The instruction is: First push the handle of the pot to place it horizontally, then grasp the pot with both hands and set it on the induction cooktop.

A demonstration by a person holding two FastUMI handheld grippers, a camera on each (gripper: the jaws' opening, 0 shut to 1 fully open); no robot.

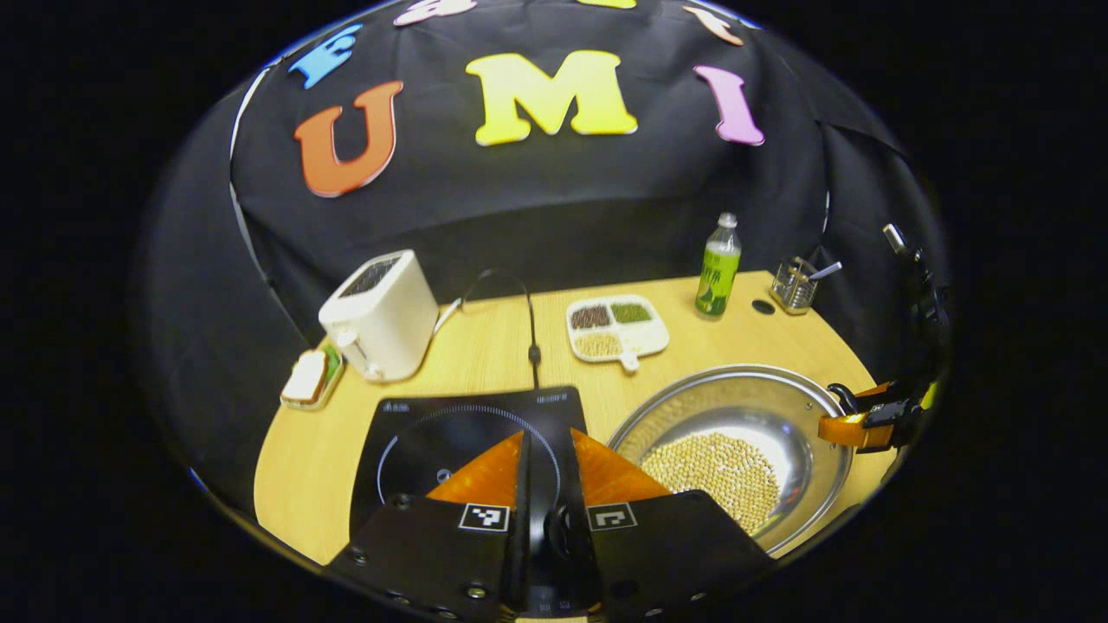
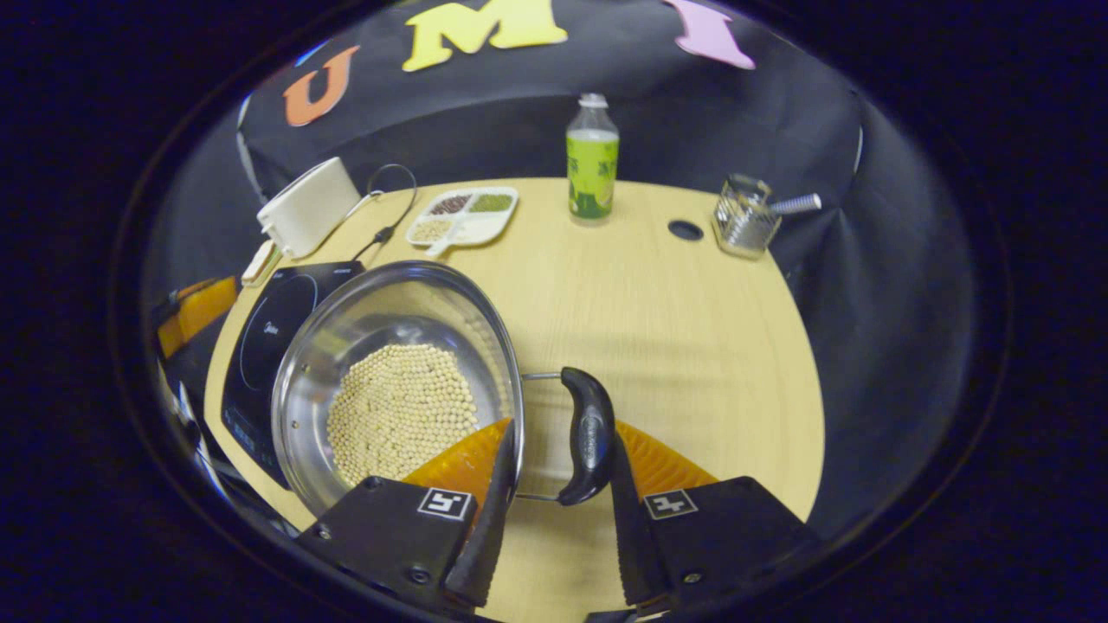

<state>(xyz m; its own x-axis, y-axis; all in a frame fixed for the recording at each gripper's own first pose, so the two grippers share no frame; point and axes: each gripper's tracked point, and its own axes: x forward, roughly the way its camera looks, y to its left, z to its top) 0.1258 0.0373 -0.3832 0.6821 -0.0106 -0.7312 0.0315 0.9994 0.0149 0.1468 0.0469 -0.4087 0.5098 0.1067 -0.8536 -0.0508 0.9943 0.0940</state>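
Note:
A steel pot (image 2: 363,320) holding pale beans (image 2: 402,411) sits on the wooden table just right of the black induction cooktop (image 2: 268,329). Its black side handle (image 2: 589,433) lies between the fingers of my right gripper (image 2: 563,428). The gripper is open, the handle near one finger and the pot's rim by the other. In the left gripper view the pot (image 1: 744,407) is at the right, with the right gripper (image 1: 861,424) at its far handle. My left gripper (image 1: 547,437) hovers over the cooktop (image 1: 433,433), fingers a narrow gap apart and holding nothing.
Behind the cooktop stand a white toaster (image 1: 381,316), a small plate of bread (image 1: 307,381) and a power cord (image 1: 530,329). Farther back are a divided tray of grains (image 1: 616,327), a green bottle (image 1: 718,268) and a metal utensil holder (image 1: 796,285).

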